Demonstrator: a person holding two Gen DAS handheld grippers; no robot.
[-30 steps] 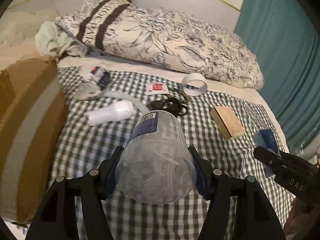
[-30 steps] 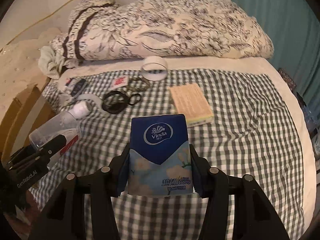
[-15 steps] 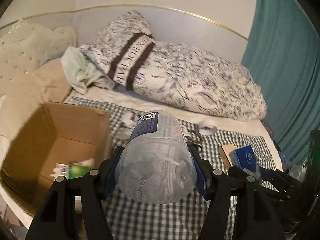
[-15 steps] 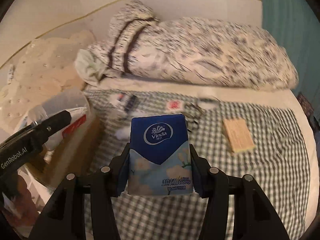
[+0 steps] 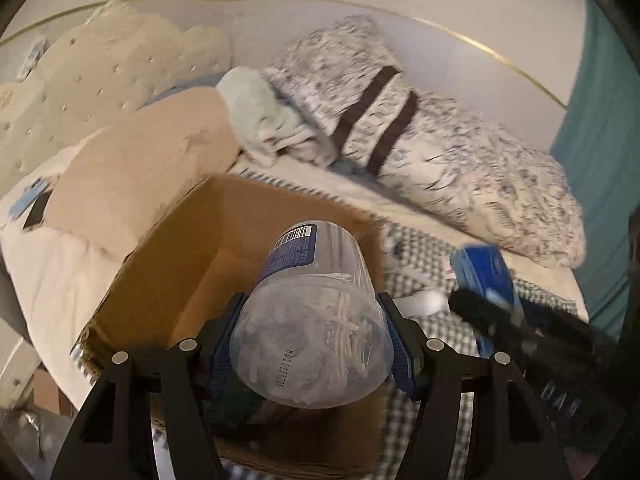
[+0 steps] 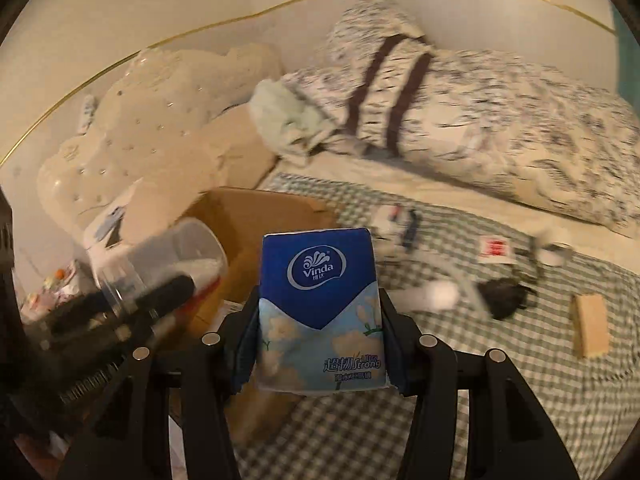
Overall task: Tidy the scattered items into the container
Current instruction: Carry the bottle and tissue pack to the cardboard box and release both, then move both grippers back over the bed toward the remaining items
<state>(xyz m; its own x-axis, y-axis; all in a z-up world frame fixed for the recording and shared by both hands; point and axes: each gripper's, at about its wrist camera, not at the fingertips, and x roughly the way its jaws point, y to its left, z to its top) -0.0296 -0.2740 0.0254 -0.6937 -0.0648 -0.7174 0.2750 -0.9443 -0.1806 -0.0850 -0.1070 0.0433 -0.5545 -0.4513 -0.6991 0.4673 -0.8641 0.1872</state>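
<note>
My left gripper (image 5: 312, 344) is shut on a clear plastic jar (image 5: 316, 320) with a blue label and holds it over the open cardboard box (image 5: 172, 256). My right gripper (image 6: 320, 340) is shut on a blue Vinda tissue pack (image 6: 320, 300), just right of the box (image 6: 256, 216). The jar also shows in the right wrist view (image 6: 168, 256), and the tissue pack shows in the left wrist view (image 5: 484, 276). Loose items lie on the checked bedspread (image 6: 520, 400): a tan block (image 6: 590, 330), a black tangle (image 6: 504, 296), a red-and-white packet (image 6: 496, 248), a white bottle (image 6: 432, 292).
A floral duvet (image 6: 500, 120) and a pale green cloth (image 6: 288, 120) lie at the head of the bed. A beige pillow (image 5: 140, 172) and a padded headboard (image 5: 100, 80) sit behind the box. A teal curtain (image 5: 600, 120) hangs on the right.
Both grippers swung left from the bedspread toward the box. The jar now hangs over the box opening, and the tissue pack has come up beside it.
</note>
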